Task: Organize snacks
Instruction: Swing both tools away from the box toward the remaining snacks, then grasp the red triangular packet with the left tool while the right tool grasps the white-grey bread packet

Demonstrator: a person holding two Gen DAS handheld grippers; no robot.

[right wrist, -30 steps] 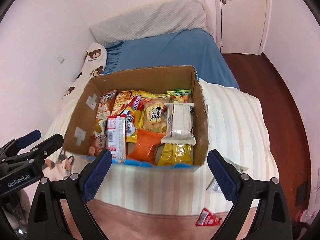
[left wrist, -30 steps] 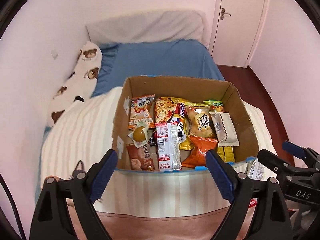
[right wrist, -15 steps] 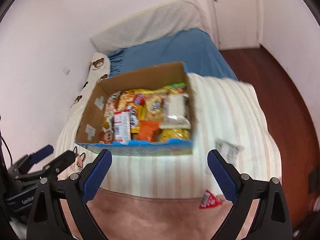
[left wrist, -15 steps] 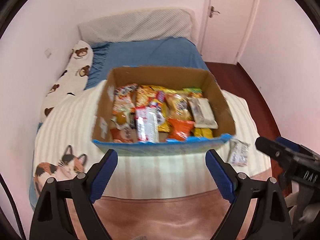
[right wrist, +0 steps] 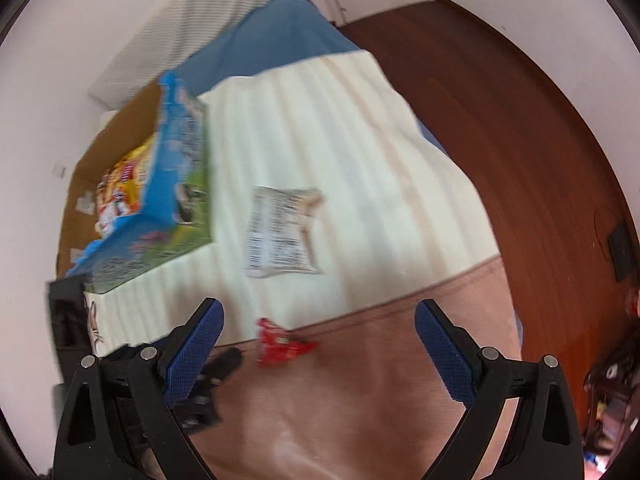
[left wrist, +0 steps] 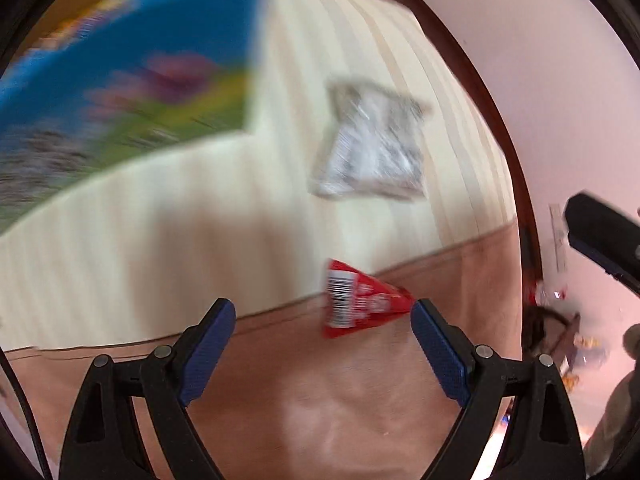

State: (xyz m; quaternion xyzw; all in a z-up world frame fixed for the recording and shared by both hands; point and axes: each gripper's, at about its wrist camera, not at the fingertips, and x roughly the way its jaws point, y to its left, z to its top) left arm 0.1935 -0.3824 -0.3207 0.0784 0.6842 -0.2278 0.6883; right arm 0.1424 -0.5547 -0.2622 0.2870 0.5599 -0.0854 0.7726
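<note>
A small red snack packet (left wrist: 360,304) lies at the seam between the striped cream blanket and the pink cover, just ahead of my left gripper (left wrist: 322,322), which hangs open above it with nothing between its fingers. A silvery snack packet (left wrist: 370,146) lies farther up on the blanket. The blue-sided cardboard box (left wrist: 120,68) full of snacks sits at upper left, blurred. In the right wrist view the red packet (right wrist: 282,344) and the silvery packet (right wrist: 280,234) lie ahead of my open, empty right gripper (right wrist: 318,322), and the box (right wrist: 168,200) is at left.
The bed's striped blanket (right wrist: 340,160) ends at a pink cover (right wrist: 340,400) nearest me. Dark wooden floor (right wrist: 520,140) runs along the bed's right side. My left gripper's black body (right wrist: 132,376) shows at lower left in the right wrist view. Clutter sits on the floor at far right.
Both grippers have swung down and to the right, away from the box toward the bed's near corner. The red and silvery packets now look much closer. Both grippers' fingers stay apart as before.
</note>
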